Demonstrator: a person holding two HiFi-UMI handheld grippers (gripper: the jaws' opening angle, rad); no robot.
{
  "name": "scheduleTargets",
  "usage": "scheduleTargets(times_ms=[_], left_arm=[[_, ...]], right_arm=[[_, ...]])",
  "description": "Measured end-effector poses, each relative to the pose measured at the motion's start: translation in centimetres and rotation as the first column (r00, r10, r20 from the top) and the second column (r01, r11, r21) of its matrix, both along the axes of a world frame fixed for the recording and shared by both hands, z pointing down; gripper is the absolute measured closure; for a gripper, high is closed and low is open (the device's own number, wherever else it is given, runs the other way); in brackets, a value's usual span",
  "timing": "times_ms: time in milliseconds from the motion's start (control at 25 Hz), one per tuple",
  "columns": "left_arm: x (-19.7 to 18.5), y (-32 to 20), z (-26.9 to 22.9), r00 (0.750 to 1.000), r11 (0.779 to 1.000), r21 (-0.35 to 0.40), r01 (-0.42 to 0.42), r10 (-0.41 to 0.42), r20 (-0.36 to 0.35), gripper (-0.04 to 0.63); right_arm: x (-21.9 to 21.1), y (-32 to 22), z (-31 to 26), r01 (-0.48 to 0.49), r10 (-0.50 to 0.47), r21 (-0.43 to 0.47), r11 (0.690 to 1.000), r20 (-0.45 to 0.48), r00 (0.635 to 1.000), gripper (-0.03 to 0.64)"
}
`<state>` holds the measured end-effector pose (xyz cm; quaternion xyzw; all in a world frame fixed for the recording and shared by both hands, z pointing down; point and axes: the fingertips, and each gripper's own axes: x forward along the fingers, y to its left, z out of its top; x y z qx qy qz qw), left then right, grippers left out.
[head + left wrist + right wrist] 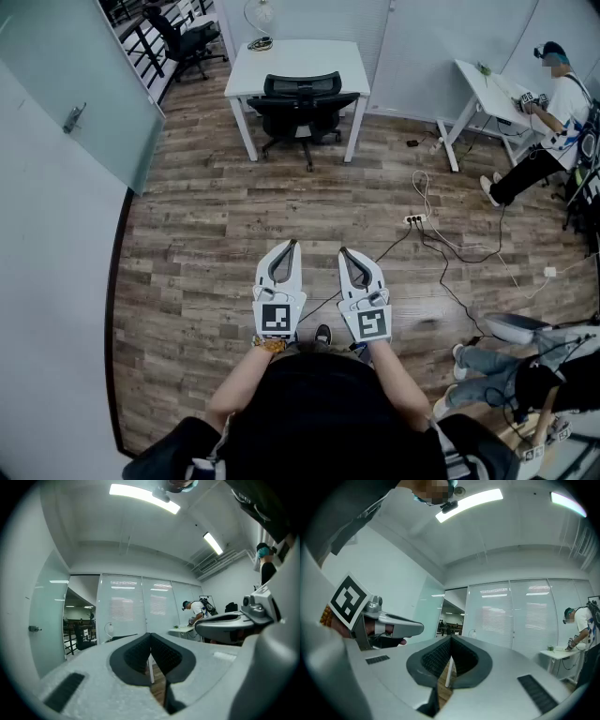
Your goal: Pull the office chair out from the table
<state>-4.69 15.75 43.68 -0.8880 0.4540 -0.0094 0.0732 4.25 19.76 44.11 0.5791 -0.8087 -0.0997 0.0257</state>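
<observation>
Across the room, by the far wall, the chair [302, 101] sits tucked under the white table [309, 58] — backrest facing the room. Well apart from it, near the person, the left gripper [292, 244] and right gripper [344, 251] are held level, side by side over the wood floor [206, 234] — jaws pressed together, nothing between them. A power strip [415, 219] lies among cables to the right.

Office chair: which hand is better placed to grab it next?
Left, barely. The left tongs point almost straight at the office chair; the right tongs sit slightly off to the side. Both are shut, far away.
</observation>
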Motion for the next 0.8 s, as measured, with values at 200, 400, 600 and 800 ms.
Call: scheduleTargets(times_ms=[200, 400, 600, 800], left_arm=[[1.5, -0.2, 0.0, 1.000, 1.000, 0.004, 0.023, -0.023, -0.002, 0.577], [3.0, -1.3, 0.0, 0.998, 0.998, -0.003, 0.057, -0.057, 0.003, 0.577], [3.0, -3.4, -0.2, 0.996, 0.996, 0.020, 0.091, -0.091, 0.004, 0.577], [3.6, -5.6, 0.2, 0.996, 0.996, 0.020, 0.089, -0.089, 0.004, 0.577]], right_arm=[[1.3, -0.3, 0.1, 0.048, -0.048, -0.002, 0.999, 0.047, 0.998, 0.611], [2.3, -1.9, 0.2, 0.088, -0.088, -0.012, 0.996, 0.041, 0.995, 0.609], [2.4, -4.0, 1.0, 0.117, -0.117, -0.012, 0.993, 0.000, 0.993, 0.609], [3.3, -6.7, 1.3, 0.096, -0.096, -0.004, 0.995, 0.002, 0.995, 0.609]])
